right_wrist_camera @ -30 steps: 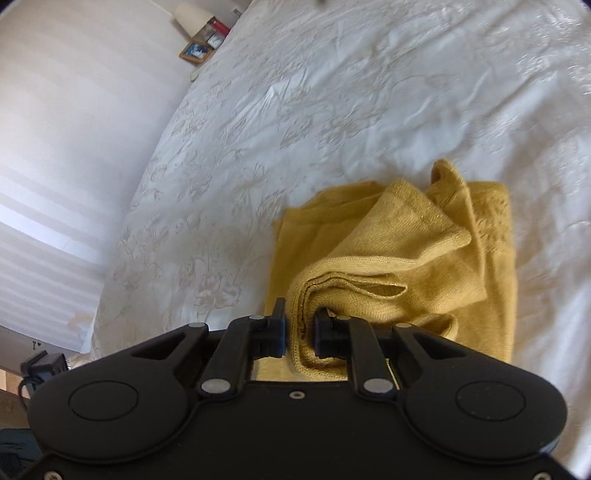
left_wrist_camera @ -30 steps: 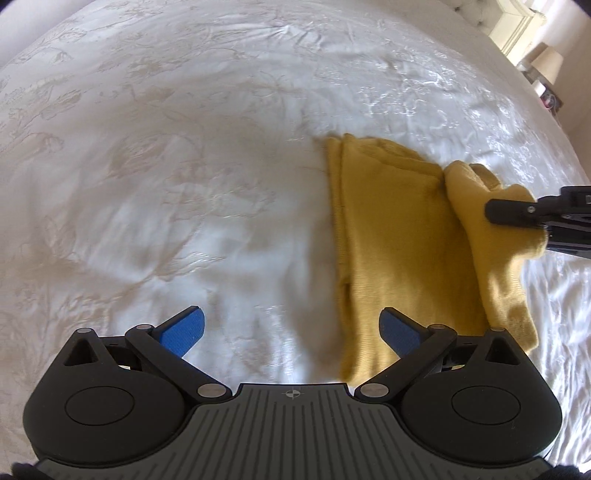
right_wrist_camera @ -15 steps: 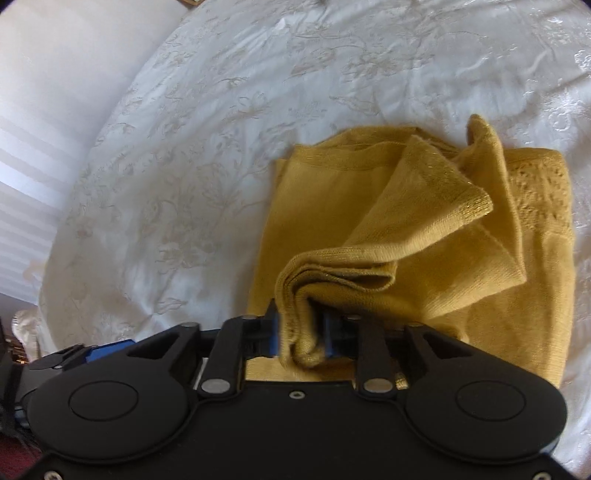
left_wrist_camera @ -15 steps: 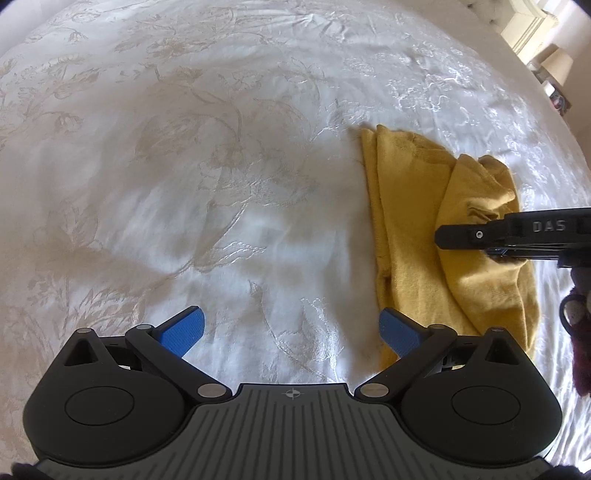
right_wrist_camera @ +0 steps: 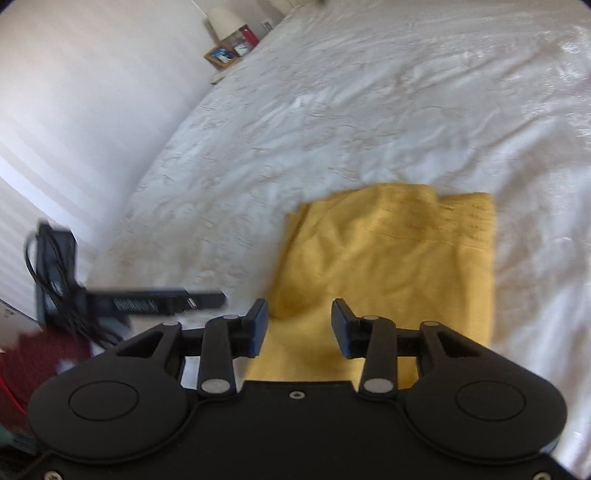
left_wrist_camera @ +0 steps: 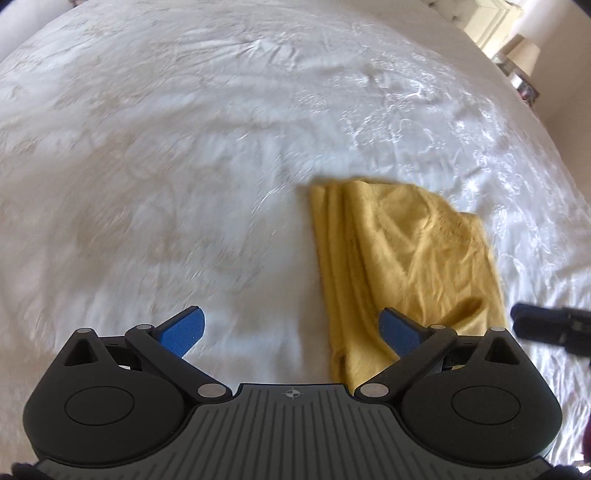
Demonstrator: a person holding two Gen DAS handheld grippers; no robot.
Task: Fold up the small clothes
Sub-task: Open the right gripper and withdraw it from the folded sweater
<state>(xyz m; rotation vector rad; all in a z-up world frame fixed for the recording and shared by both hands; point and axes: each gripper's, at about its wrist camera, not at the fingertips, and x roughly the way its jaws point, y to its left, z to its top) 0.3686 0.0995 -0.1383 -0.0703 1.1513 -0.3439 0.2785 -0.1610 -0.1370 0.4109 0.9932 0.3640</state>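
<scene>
A folded yellow garment [left_wrist_camera: 402, 254] lies flat on a white bed [left_wrist_camera: 184, 147] whose cover bears a faint embroidered pattern. In the left wrist view the garment sits at about 3 o'clock from the centre, its stacked folded edges running along its left side and a stitched seam crossing its top layer. In the right wrist view it [right_wrist_camera: 391, 266] fills the area from centre towards 4 o'clock, roughly rectangular, with slight creases.

The left hand-held gripper [left_wrist_camera: 291, 328] is released: its blue pads stand far apart, with bare bedcover and the near left edge of the garment showing between them, and nothing grasped. The right pad overlaps the garment's lower corner in the view; whether it touches the cloth cannot be told.

The right hand-held gripper [right_wrist_camera: 298, 326] has its jaws opening, and the pads press on nothing; the garment lies beneath and beyond the gap, not pinched. Its tip also shows at 4 o'clock in the left wrist view, just beside the garment's right edge.

In the right wrist view, the other gripper's black body with a trailing cable [right_wrist_camera: 51, 273] appears at 9 o'clock. A lamp [right_wrist_camera: 223, 22] and a framed picture [right_wrist_camera: 221, 56] stand at 11 o'clock beyond the bed.
</scene>
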